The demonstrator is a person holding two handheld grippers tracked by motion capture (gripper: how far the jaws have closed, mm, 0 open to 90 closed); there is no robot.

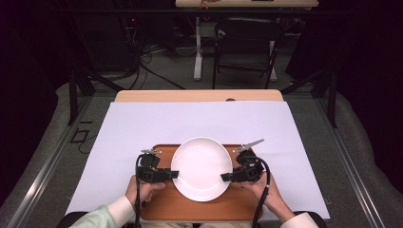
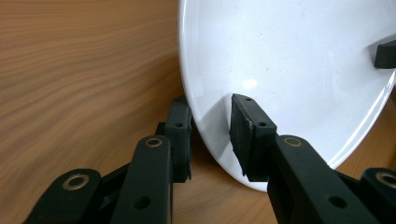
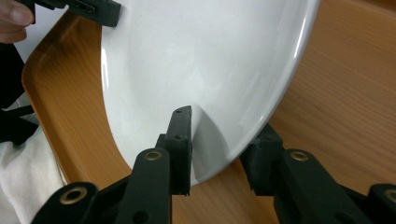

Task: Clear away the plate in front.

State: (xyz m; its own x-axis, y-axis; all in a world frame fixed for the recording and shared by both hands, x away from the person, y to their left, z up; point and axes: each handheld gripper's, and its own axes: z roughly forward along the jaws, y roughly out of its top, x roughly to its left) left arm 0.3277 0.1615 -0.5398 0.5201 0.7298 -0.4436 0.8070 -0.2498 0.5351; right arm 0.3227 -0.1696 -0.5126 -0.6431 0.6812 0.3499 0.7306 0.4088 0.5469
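Observation:
A white round plate (image 1: 202, 166) lies on a wooden tray (image 1: 190, 209) at the near middle of the table. My left gripper (image 1: 175, 174) straddles the plate's left rim, one pad under it and one over it. In the left gripper view the plate (image 2: 289, 60) runs between the gripper's (image 2: 210, 135) pads with a visible gap, so the jaws are open. My right gripper (image 1: 225, 177) straddles the right rim the same way. The right gripper view shows the gripper's (image 3: 217, 140) pads standing apart on either side of the plate's (image 3: 196, 56) rim, open.
A white paper sheet (image 1: 142, 123) covers most of the table and the tray lies on it. The tray's raised edge (image 3: 42, 93) curves around the plate. A dark chair (image 1: 247, 42) stands beyond the table's far edge. A person's hands hold both grippers from the near side.

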